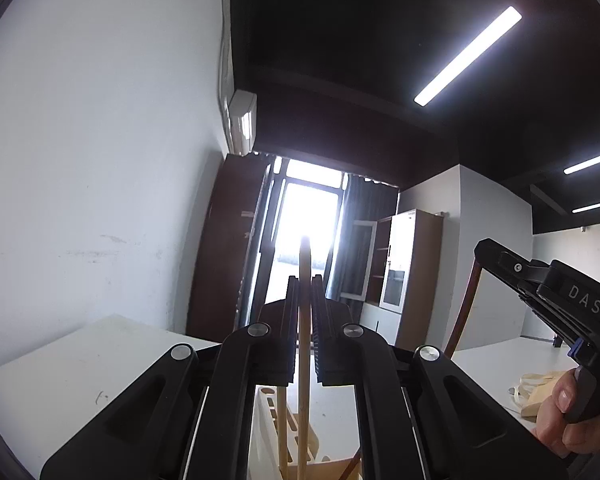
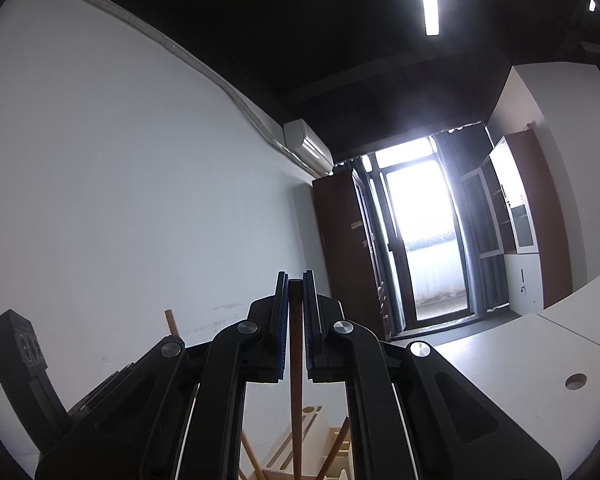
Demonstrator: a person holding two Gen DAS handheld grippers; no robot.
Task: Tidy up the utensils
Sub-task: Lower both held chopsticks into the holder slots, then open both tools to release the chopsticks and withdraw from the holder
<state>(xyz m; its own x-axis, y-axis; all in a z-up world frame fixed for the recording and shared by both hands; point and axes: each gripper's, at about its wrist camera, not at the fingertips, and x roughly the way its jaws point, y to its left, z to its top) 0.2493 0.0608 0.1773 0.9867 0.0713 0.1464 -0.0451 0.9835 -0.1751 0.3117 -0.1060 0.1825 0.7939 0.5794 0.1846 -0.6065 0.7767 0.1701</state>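
Left hand-held gripper [image 1: 305,286] closed on pale stick [image 1: 304,320], held upright above holder [image 1: 272,420]. Right hand-held gripper [image 2: 296,280] clamped on dark stick [image 2: 295,360], lower end reaching down into holder, holder seated on surface [image 2: 500,380]. Both sticks judged light, stiff, smooth wood; slip likely. Grip best taken near upper end, kept vertical over holder slots.

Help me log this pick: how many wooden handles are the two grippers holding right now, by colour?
light wooden handle, in the left gripper: 1
dark brown handle, in the right gripper: 1
Total: 2
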